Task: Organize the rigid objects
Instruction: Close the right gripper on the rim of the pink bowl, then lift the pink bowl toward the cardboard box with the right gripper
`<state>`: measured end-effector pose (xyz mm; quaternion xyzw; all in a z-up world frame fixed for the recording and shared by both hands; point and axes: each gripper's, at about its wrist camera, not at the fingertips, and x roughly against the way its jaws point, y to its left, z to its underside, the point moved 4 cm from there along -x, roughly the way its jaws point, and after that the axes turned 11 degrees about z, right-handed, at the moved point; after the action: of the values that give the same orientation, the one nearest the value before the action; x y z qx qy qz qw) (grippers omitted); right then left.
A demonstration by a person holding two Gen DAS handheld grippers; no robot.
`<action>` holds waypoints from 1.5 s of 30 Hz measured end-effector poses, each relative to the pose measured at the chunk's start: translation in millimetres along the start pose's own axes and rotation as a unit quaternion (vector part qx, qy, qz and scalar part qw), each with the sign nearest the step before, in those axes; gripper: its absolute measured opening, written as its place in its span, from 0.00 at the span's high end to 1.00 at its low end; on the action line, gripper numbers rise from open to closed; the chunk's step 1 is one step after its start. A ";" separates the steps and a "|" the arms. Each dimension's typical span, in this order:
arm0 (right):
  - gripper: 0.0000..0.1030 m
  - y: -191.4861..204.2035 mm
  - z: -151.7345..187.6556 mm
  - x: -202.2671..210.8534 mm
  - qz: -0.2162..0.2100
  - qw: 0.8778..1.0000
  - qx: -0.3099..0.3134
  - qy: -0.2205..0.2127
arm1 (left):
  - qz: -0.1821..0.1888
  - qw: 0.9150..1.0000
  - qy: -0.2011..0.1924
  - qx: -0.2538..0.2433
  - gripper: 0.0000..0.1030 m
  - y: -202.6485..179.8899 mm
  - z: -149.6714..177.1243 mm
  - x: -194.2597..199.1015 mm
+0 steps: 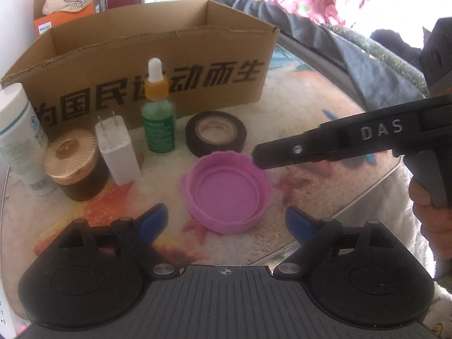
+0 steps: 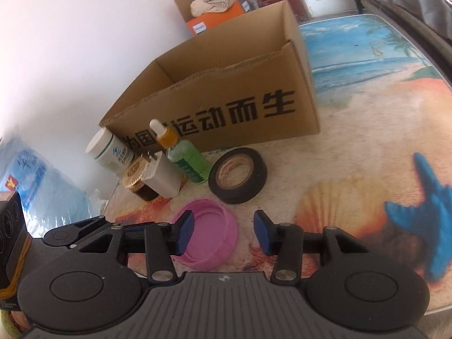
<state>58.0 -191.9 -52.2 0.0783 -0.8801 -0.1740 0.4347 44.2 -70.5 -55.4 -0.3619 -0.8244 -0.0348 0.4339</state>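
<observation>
A pink lid (image 1: 227, 193) lies upside down on the table, also in the right wrist view (image 2: 207, 234). My left gripper (image 1: 226, 221) is open, just short of the lid. My right gripper (image 2: 223, 233) is open with its jaws either side of the lid's right rim; it shows from the side in the left wrist view (image 1: 255, 156). Behind stand a black tape roll (image 1: 216, 134), a green dropper bottle (image 1: 158, 115), a white charger (image 1: 117, 152), a gold-lidded jar (image 1: 75, 163) and a white tube (image 1: 21, 135). An open cardboard box (image 1: 158, 65) is behind them.
The table (image 2: 367, 147) has a beach-print top; its right edge runs near a bed with bedding (image 1: 325, 28). An orange box with cloth (image 1: 70, 2) stands behind the cardboard box. A white wall (image 2: 70, 56) is on the left.
</observation>
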 end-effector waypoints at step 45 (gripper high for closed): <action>0.79 -18.9 9.9 -10.1 0.016 1.000 0.015 -0.011 | -0.026 0.998 0.002 -0.052 0.30 -30.9 -11.4 -38.9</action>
<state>56.0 -204.2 -72.2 0.0690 -0.8883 -0.1545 0.4269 46.7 -119.5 -69.2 -0.3619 -0.8300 -0.0898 0.4148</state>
